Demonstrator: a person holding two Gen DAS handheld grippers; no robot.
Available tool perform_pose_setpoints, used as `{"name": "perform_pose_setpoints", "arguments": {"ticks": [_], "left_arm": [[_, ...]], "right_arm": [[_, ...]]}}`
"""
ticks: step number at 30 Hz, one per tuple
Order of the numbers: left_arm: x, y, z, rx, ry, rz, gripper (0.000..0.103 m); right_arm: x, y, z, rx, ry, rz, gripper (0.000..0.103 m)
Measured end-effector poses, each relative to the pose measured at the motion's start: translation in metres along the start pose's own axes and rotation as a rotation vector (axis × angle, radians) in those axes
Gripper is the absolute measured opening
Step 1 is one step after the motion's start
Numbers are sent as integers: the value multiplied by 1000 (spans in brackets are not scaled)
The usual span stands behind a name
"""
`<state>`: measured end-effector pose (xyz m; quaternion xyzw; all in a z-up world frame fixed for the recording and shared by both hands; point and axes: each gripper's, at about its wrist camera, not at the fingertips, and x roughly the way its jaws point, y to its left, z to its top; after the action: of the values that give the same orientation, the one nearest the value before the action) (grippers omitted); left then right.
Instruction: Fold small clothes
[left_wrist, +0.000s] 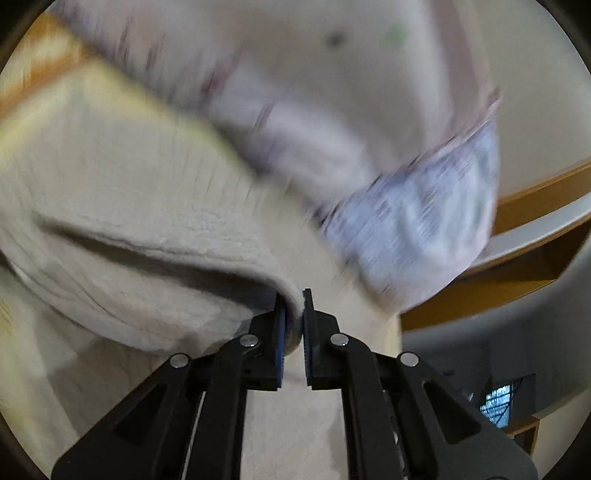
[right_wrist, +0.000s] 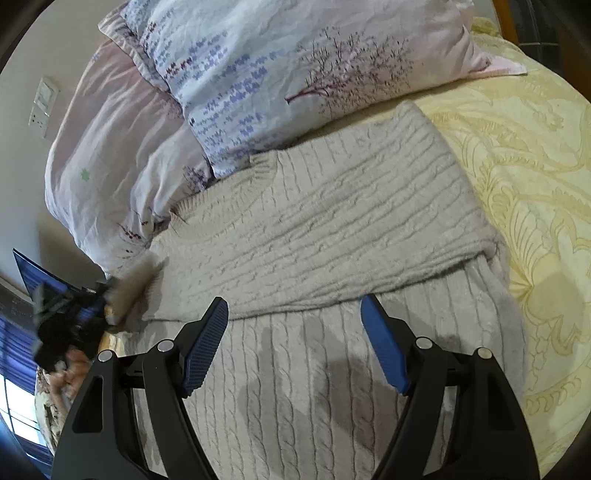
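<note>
While clamped on a fold of the grey cable-knit sweater (left_wrist: 147, 236), left gripper (left_wrist: 293, 321) blurred, pads (left_wrist: 280, 332) pinching the knit edge; right gripper (right_wrist: 293, 332) apart, jaws wide, nothing between them, poised over the sweater, spread on the yellow bedspread (right_wrist: 535, 166) just beside the floral pillows (right_wrist: 295, 74).

Bed (right_wrist: 535, 177) under a pale yellow patterned cover, grey cable-knit sweater (right_wrist: 332, 221) spread across it — partly folded over itself, two floral pillows (right_wrist: 258, 74) at its head.
</note>
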<state>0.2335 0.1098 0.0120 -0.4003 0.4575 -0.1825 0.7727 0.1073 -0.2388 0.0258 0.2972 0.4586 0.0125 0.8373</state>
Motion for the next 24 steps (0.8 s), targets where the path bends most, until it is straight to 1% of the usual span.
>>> {"name": "perform_pose_setpoints", "arguments": {"ticks": [1, 3, 5, 6, 7, 9, 12, 15, 17, 18, 20, 22, 24], "left_arm": [[8, 6, -5, -15, 17, 14, 9], [15, 10, -15, -8, 39, 47, 10], [10, 13, -18, -11, 36, 42, 11], [5, 15, -16, -26, 32, 28, 17], [0, 16, -14, -37, 22, 24, 25], [-11, 18, -9, -59, -20, 29, 31], [-25, 29, 1, -129, -59, 13, 32], [-34, 43, 12, -201, -106, 20, 31], [-36, 46, 17, -227, -132, 12, 20], [-34, 42, 19, -222, -144, 8, 13], [-29, 27, 23, -177, -158, -3, 9], [-20, 7, 23, -117, -158, -24, 8], [-8, -22, 19, -30, -147, -43, 8]], "right_arm": [[1, 1, 0, -4, 5, -2, 76], [1, 3, 0, -19, 8, -1, 76], [1, 5, 1, -28, 5, 1, 76], [2, 6, 1, -29, 5, 4, 76], [2, 6, 1, -29, 4, 7, 76], [5, 8, 2, -30, 7, 15, 76], [7, 8, 2, -32, 13, 20, 76], [8, 9, 1, -40, 21, 19, 76], [5, 6, 2, -40, 13, 19, 76], [4, 5, 2, -36, 10, 18, 76], [2, 2, 3, -29, 6, 20, 76], [0, 1, 3, -29, 4, 21, 76], [-2, 0, 2, -32, 1, 17, 76]]}}
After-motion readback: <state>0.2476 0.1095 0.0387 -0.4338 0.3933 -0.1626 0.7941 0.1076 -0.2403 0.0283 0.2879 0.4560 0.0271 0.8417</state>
